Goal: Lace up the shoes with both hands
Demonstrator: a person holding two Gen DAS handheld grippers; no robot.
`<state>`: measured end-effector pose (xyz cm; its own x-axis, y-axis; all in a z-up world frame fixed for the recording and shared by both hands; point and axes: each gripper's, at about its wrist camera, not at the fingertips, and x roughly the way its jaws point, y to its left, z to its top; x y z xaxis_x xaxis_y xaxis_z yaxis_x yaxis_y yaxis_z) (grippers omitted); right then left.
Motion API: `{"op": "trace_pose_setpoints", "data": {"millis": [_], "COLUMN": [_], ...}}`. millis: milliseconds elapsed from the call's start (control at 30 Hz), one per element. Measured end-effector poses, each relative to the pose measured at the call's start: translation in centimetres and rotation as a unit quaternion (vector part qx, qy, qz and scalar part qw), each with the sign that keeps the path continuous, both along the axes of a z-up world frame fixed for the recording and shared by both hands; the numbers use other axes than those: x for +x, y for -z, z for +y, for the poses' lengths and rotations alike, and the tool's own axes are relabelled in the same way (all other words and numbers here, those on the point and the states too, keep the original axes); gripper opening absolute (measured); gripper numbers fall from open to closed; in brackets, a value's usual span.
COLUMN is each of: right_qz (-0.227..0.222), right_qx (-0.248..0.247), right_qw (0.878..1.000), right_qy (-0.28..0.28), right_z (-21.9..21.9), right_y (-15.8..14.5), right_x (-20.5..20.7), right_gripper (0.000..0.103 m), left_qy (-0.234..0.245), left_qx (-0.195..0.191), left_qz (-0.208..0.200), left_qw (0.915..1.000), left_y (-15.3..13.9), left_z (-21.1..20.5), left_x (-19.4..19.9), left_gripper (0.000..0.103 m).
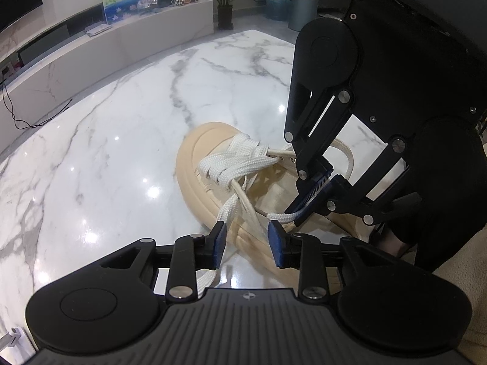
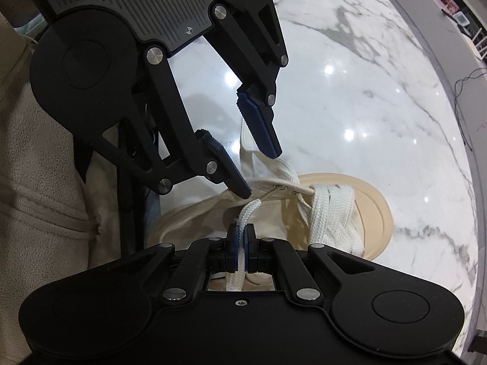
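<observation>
Left wrist view: one cream canvas shoe (image 1: 231, 182) lies on the marble table (image 1: 106, 152), its rubber toe at about 10 o'clock from frame centre. The left gripper (image 1: 247, 237) stands at 6 o'clock with its jaws moderately apart and gripping nothing; two runs of the white lace (image 1: 243, 164) pass down through the gap, one lying against the left pad (image 1: 219, 240). At 3 o'clock the right gripper (image 1: 316, 196) is pinched tight on a lace end that trails out toward 9 o'clock.

Right wrist view: the right gripper (image 2: 241, 246) sits at 6 o'clock, blue pads pressed together on the lace, which runs up to the eyelets (image 2: 284, 189) near centre. The left gripper (image 2: 261, 172) comes in from 11 o'clock, jaws parted, its tips just above the eyelet row. The shoe's toe points toward 4 o'clock.

Risks, as I judge them: if the left jaws close where they are, they may catch both strands at once, or the wrong one, and tangle the crossing. A hard pull from the right could drag the unweighted shoe across the glossy marble, or draw the lace back out of an eyelet.

Count: one shoe, two grippers, one lace with two free runs, two metal eyelets plainly visible.
</observation>
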<state>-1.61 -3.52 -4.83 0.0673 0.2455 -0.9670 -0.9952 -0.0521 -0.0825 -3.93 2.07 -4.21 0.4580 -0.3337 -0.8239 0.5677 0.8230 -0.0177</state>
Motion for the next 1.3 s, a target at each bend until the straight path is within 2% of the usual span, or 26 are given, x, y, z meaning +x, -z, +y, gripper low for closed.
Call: {"op": "trace_pose_setpoints", "data": {"millis": [133, 500, 767, 867, 933, 1033, 1100, 1167, 1300], "right_qz": [-0.005, -0.037, -0.03, -0.034, -0.036, -0.035, -0.031, -0.027, -0.022], "right_qx": [-0.002, 0.015, 0.021, 0.031, 0.039, 0.049, 0.05, 0.051, 0.054], "right_qw": [1.0, 0.998, 0.998, 0.997, 0.996, 0.995, 0.995, 0.995, 0.995], "right_qy": [0.0, 0.049, 0.051, 0.059, 0.067, 0.076, 0.075, 0.077, 0.083], "right_z": [0.3, 0.5, 1.5, -2.4, -3.0, -1.5, -1.5, -1.5, -1.0], "right_y": [0.1, -0.7, -0.1, -2.2, -3.3, -3.0, -3.1, -3.0, -2.5], "right_x": [0.2, 2.5, 2.7, 5.4, 3.3, 1.3, 1.1, 1.1, 1.5], "right_gripper": [0.002, 0.002, 0.002, 0.002, 0.002, 0.002, 0.002, 0.002, 0.002], "left_qy": [0.001, 0.008, 0.029, 0.049, 0.064, 0.089, 0.112, 0.132, 0.192], "left_qx": [0.002, 0.004, 0.021, 0.041, 0.059, 0.078, 0.086, 0.093, 0.132], "left_qz": [-0.001, -0.007, -0.011, -0.019, -0.027, -0.041, -0.05, -0.06, -0.074], "left_qw": [1.0, 0.9999, 0.9993, 0.9978, 0.9959, 0.9921, 0.9887, 0.985, 0.9695], "left_y": [0.1, 0.2, -0.5, -0.7, -0.7, -0.6, -0.5, -0.3, 0.4], "left_z": [-0.1, -0.2, 0.1, 0.0, -0.3, -1.0, -1.4, -1.8, -2.6], "left_x": [0.0, -0.1, -0.3, -0.2, 0.0, 0.2, 0.4, 0.5, 0.7], "left_gripper": [0.03, 0.03, 0.03, 0.03, 0.03, 0.03, 0.024, 0.011, 0.01]}}
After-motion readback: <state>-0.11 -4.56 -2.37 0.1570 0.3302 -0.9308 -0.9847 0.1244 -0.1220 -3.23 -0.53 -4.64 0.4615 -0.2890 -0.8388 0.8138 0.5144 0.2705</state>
